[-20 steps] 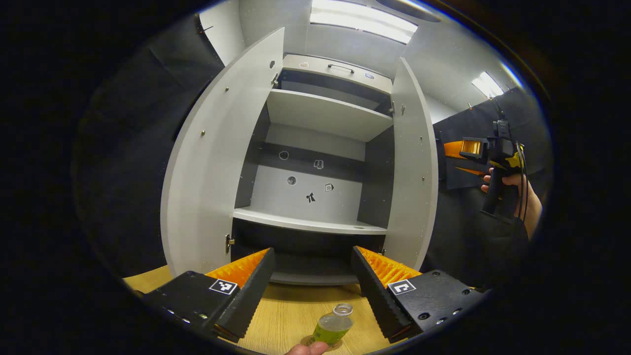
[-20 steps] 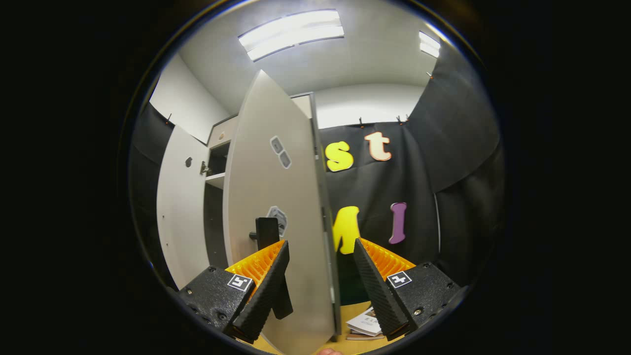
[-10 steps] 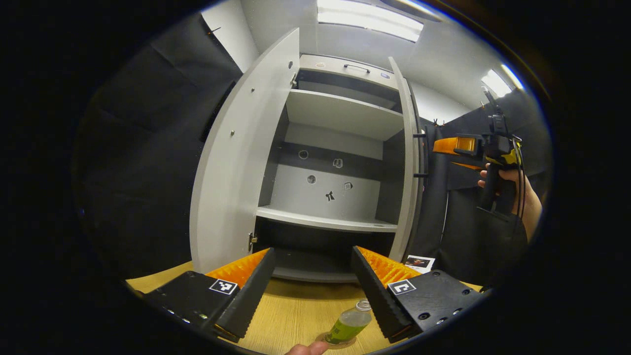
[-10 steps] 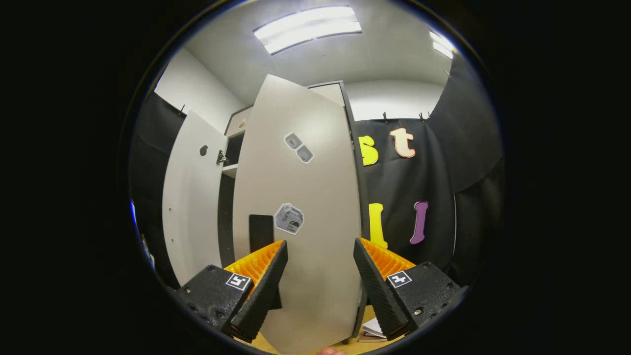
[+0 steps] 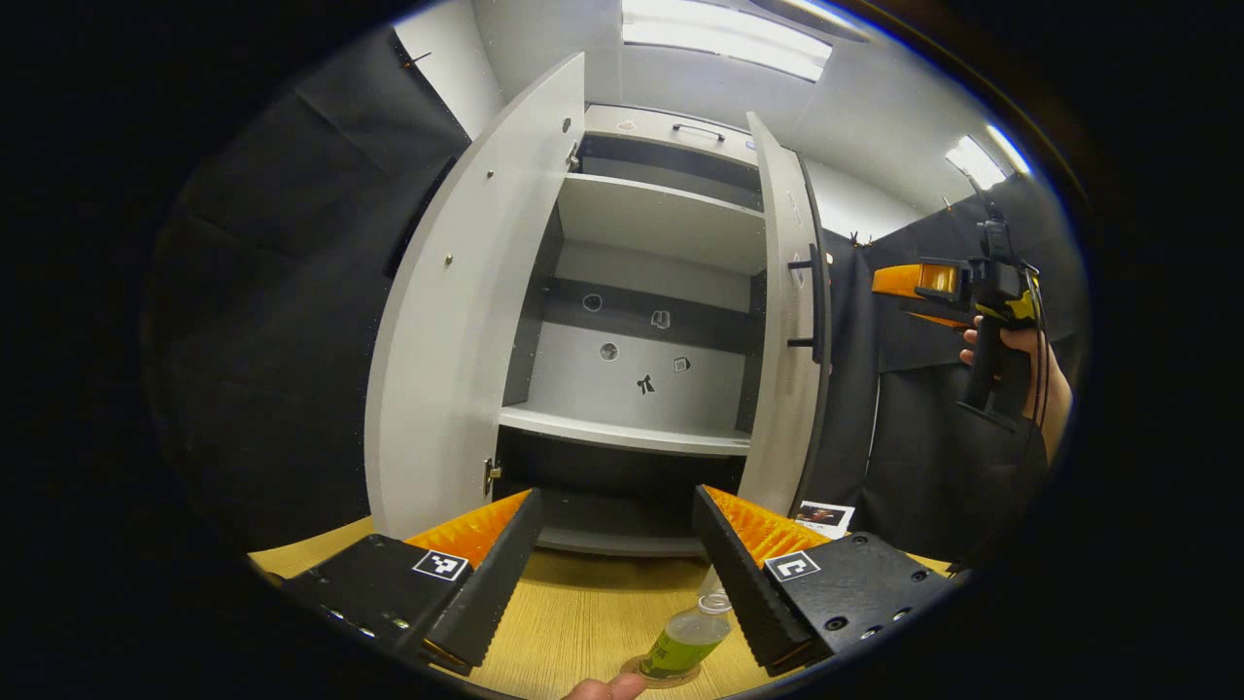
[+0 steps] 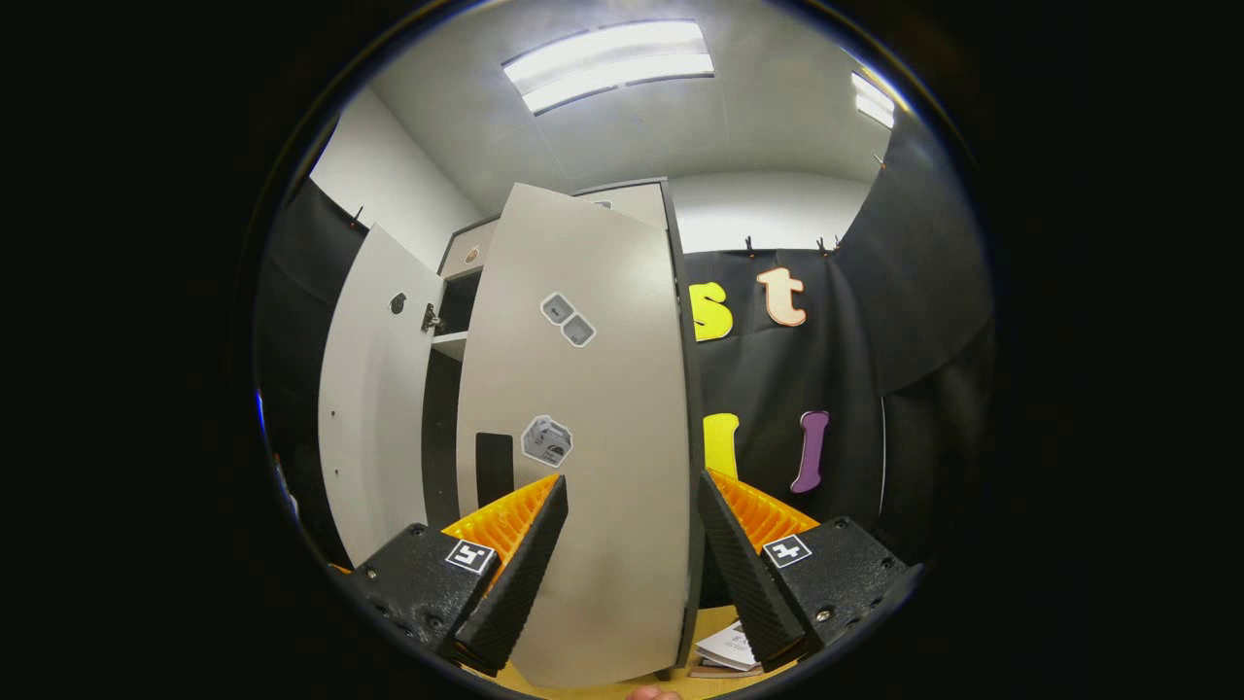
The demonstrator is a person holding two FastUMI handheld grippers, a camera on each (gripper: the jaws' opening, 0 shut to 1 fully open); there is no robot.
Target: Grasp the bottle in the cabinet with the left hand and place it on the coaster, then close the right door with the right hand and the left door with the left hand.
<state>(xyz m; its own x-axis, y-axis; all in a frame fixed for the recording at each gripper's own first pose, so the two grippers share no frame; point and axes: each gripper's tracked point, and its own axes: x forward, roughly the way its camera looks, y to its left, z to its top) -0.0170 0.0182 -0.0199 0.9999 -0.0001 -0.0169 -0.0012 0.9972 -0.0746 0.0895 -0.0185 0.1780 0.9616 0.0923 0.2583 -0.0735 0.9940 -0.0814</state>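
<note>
A small clear bottle (image 5: 687, 637) of green liquid stands on a round coaster (image 5: 637, 671) on the wooden table (image 5: 573, 617), just below my open left gripper (image 5: 617, 574) and close to its right finger. The grey cabinet (image 5: 641, 321) has its left door (image 5: 457, 321) wide open. Its right door (image 5: 785, 321) is swung partway in, black handle (image 5: 814, 301) outward. To the right of that door a hand (image 5: 1020, 355) holds my right gripper (image 5: 889, 297). In the right gripper view the right door's outer face (image 6: 593, 437) fills the space ahead of the open right gripper (image 6: 627, 574).
The cabinet shelves (image 5: 622, 437) hold nothing but small stickers on the back panel. A booklet (image 5: 821, 515) lies on the table right of the cabinet, booklet (image 6: 729, 647). A fingertip (image 5: 607, 688) shows at the bottom edge. The left door (image 6: 374, 428) stands out toward me.
The right door has swung from wide open to partway shut, its handle side now facing out. The right gripper followed behind it. The left gripper stayed open above the bottle.
</note>
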